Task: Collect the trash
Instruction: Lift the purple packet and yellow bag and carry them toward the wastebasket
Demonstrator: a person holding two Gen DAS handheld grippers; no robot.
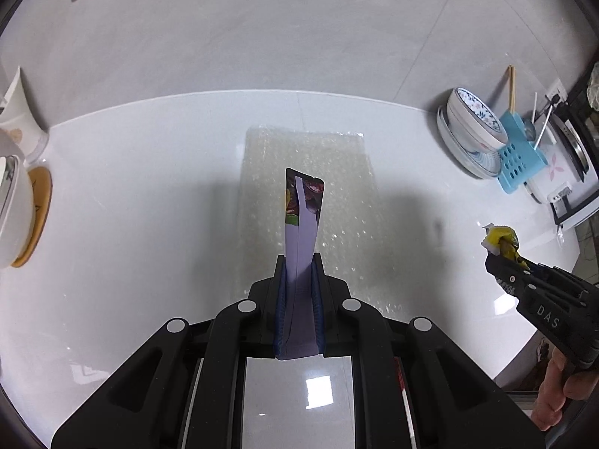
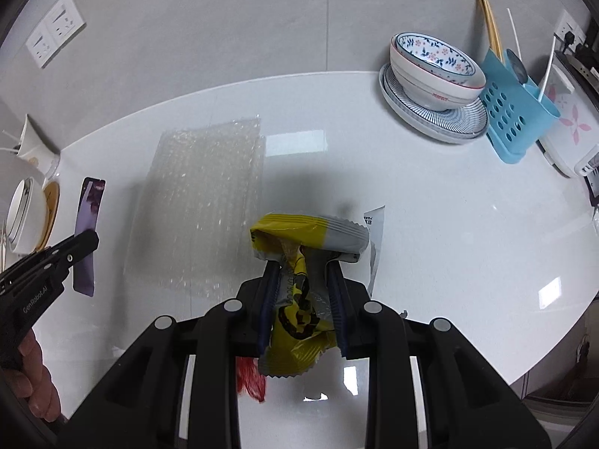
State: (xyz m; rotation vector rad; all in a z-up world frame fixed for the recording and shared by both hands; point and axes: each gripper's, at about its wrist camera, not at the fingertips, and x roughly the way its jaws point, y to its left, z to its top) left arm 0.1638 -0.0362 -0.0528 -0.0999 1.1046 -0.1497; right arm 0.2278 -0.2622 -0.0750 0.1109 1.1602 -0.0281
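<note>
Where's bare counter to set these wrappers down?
Bare: between the bubble wrap and the plate with bowls, and the near edge right of the white wrapper. Crowded: right end by the blue utensil rack; left end by the cups.

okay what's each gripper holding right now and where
Left gripper: flat purple wrapper, by its lower end. Right gripper: crumpled yellow-and-grey wrapper, around its middle.

- A home kitchen — glossy white countertop (image 2: 449, 224) against a grey tiled wall (image 2: 224, 18).
- At its far right corner: stacked patterned bowls (image 2: 436, 71), blue utensil holder (image 2: 514, 119) with chopsticks (image 2: 490, 26), rice cooker (image 1: 561, 161).
- Wall sockets (image 2: 54, 30).
</note>
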